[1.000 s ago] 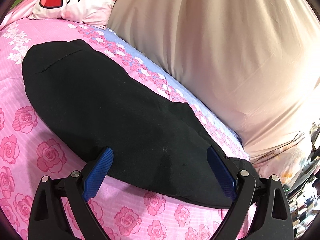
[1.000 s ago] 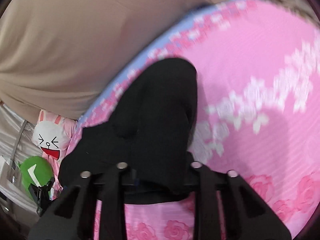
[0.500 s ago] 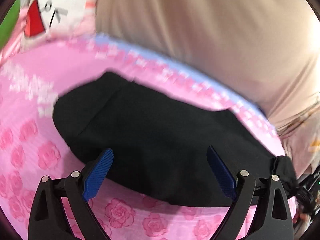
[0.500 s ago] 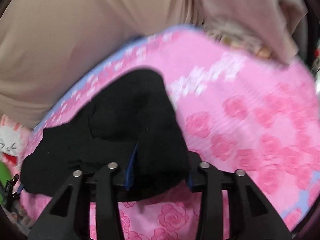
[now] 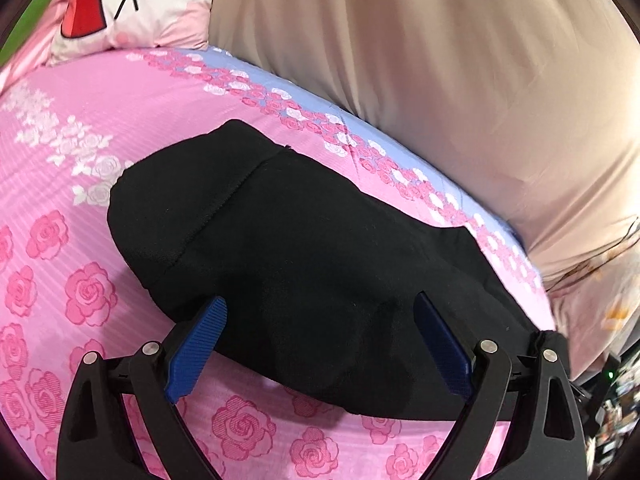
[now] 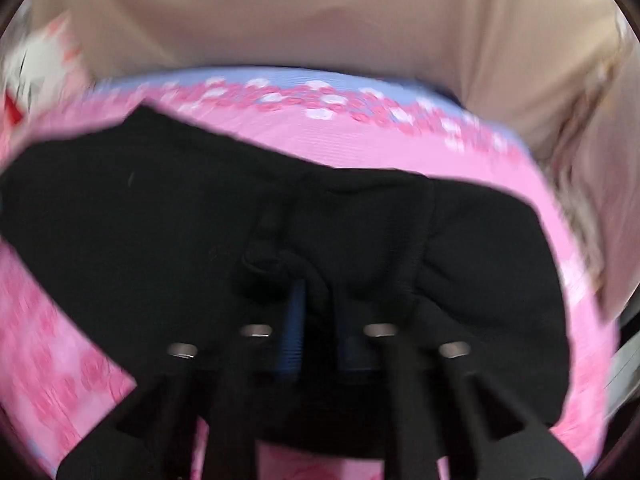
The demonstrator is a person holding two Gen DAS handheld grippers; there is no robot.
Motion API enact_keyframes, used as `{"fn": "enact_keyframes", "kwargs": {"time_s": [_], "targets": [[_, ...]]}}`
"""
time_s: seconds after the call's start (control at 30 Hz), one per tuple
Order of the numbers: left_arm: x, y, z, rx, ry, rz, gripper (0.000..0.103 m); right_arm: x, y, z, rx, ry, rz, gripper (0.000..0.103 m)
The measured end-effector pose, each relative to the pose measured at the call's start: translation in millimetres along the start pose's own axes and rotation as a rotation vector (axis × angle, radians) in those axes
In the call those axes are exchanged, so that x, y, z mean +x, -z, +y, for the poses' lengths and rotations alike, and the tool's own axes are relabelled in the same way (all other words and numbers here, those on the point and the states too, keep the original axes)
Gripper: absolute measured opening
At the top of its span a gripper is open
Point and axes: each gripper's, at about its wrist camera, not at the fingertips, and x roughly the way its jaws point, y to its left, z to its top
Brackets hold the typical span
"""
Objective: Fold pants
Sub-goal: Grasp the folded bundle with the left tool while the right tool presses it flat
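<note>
No readable writing is showing; only a cartoon face on the pillow (image 5: pixel 120 4). The black pants (image 5: pixel 304 264) are lying folded on the pink rose bedsheet (image 5: pixel 80 120), near its blue far edge. The left claw (image 5: pixel 320 344) is hovering wide open, gripping nothing. The right claw (image 6: pixel 316 320) is closing, pinching bunched pants fabric.
</note>
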Motion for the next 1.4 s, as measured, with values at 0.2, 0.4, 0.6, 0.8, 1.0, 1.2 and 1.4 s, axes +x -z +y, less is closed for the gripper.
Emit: {"fn": "enact_keyframes", "kwargs": {"time_s": [0.2, 0.4, 0.6, 0.8, 1.0, 1.2, 1.4], "targets": [[-2, -1, 3, -0.018, 0.026, -0.005, 0.092, -72, -42, 48, 0.017, -0.338, -0.202, 0.001], [-37, -11, 46, -0.201, 0.128, -0.049, 0.092, 12, -8, 90, -0.017, -0.311, 0.047, 0.005], [-52, -24, 86, -0.321, 0.095, -0.025, 0.092, -51, -11, 50, 0.118, -0.374, -0.138, 0.042], [0, -34, 76, -0.358, 0.077, 0.050, 0.091, -80, -6, 21, 0.203, -0.294, -0.194, 0.042], [3, -54, 28, -0.217, 0.000, 0.050, 0.017, -78, 14, -20, 0.305, -0.235, -0.184, 0.044], [-59, -72, -128, 0.137, 0.163, -0.058, 0.013, -80, 27, -42, 0.362, -0.256, -0.216, 0.045], [2, 10, -270, 0.421, 0.385, 0.138, 0.066, -74, 39, -50, 0.381, -0.282, -0.212, 0.045]]}}
